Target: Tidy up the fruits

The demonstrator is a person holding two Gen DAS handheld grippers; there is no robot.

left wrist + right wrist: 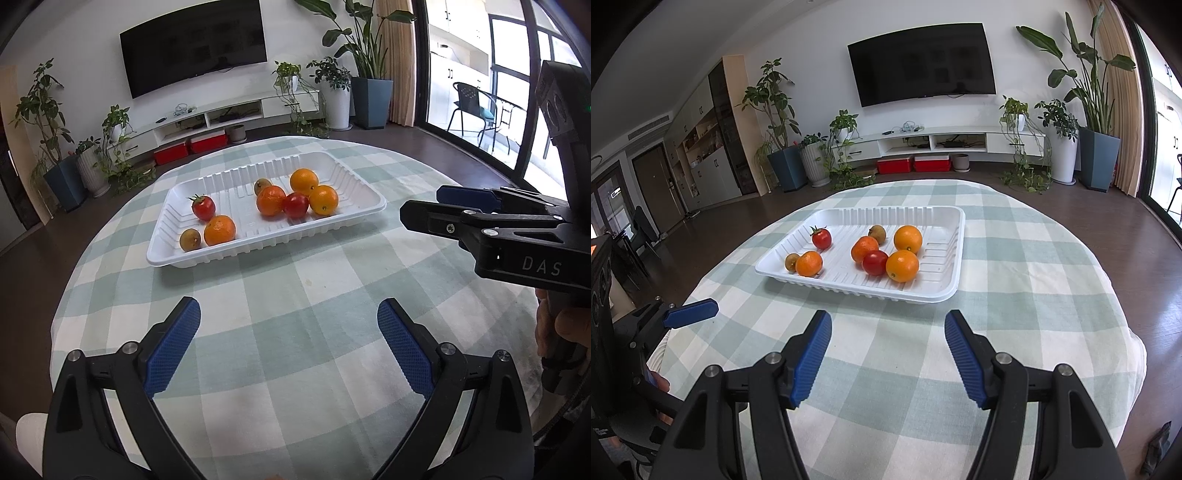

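A white ribbed tray (173, 192) (945, 258) lies on the checked tablecloth and holds several fruits. Oranges (219, 230) (902, 266), red tomatoes (203, 207) (875, 262) and small brown-green kiwis (190, 239) (877, 234) lie in two loose groups inside it. My left gripper (288, 321) hovers over the cloth on the near side of the tray, its blue pads wide apart with nothing between them. My right gripper (888, 332) also stands open and empty short of the tray's near rim. In the left wrist view, the right gripper (424, 206) shows at the right edge.
The round table (1052, 295) with the green-and-white cloth drops off at its curved edges to a dark wood floor. A hand (565, 328) holds the right gripper's grip. Potted plants, a TV and a low cabinet stand far behind.
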